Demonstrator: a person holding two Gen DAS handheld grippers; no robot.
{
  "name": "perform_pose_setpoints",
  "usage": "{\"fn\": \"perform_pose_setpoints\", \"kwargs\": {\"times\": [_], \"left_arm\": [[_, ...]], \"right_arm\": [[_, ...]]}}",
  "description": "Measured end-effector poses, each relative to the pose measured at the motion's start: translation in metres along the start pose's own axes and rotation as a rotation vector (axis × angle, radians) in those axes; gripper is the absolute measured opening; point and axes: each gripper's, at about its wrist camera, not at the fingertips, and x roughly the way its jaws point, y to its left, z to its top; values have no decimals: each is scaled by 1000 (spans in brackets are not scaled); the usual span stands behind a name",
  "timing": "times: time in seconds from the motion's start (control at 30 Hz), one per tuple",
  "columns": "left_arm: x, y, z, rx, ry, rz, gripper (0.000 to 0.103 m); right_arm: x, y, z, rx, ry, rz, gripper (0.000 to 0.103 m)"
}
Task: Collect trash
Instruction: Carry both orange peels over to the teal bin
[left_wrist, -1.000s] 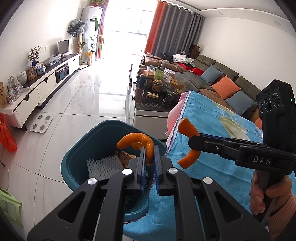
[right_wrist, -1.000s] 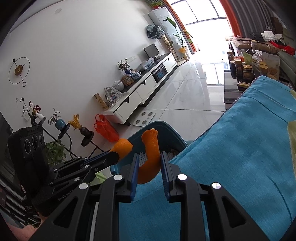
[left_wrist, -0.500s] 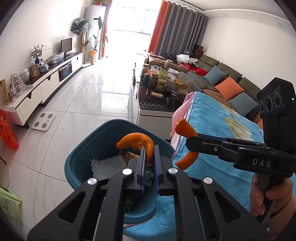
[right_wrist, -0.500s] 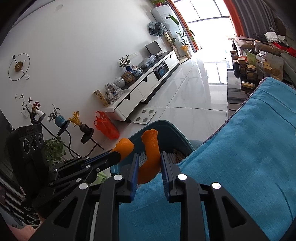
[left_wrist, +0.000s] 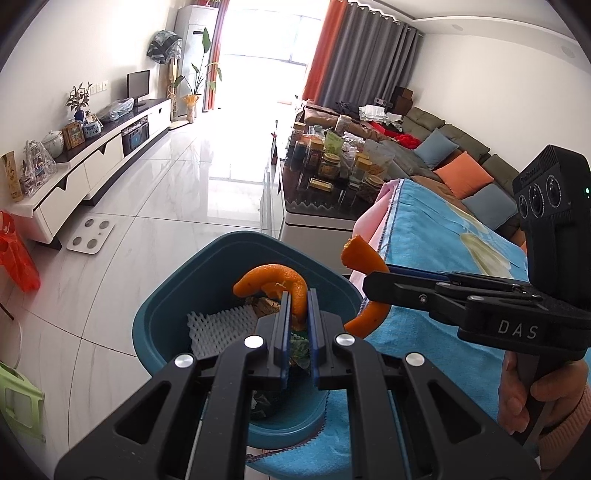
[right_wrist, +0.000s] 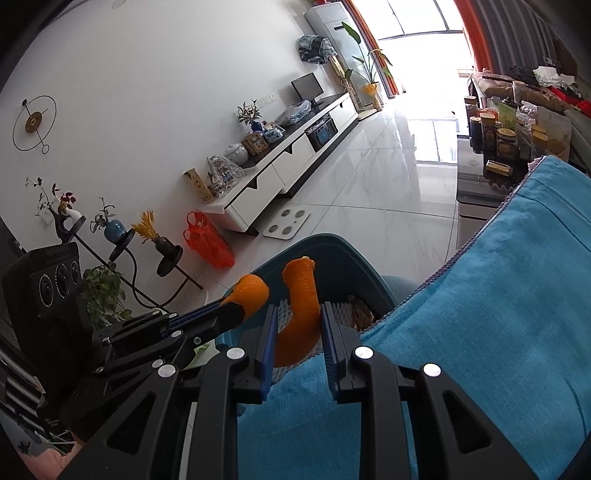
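Note:
Over a teal trash bin (left_wrist: 173, 306) my left gripper (left_wrist: 297, 306) is shut on a curled orange peel (left_wrist: 271, 278). White foam netting (left_wrist: 218, 325) and other scraps lie inside the bin. My right gripper (right_wrist: 298, 325) is shut on a second orange peel (right_wrist: 301, 299), held at the edge of the blue towel (right_wrist: 498, 295) beside the bin's rim (right_wrist: 325, 242). From the left wrist view the right gripper (left_wrist: 373, 282) comes in from the right with its peel (left_wrist: 356, 253). The right wrist view shows the left gripper (right_wrist: 231, 310) and its peel (right_wrist: 251, 291).
A person's hand (left_wrist: 532, 391) grips the right handle. A low table crowded with jars (left_wrist: 332, 166) stands beyond the towel, and a sofa (left_wrist: 461, 162) behind. On the tiled floor lie a white scale (left_wrist: 90, 240), a red bag (left_wrist: 16, 254) and a green stool (left_wrist: 18, 398).
The right gripper has drifted a little left with its peel, from over the towel to the bin's rim. More of the bin shows in both views. Both grips are unchanged.

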Motion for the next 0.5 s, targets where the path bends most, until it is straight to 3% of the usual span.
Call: {"fn": "perform_pose_setpoints", "kwargs": {"times": [0.5], "left_arm": [[11, 7, -3, -17, 23, 17, 9]], "right_arm": [[23, 7, 5, -8, 45, -28, 21]]}}
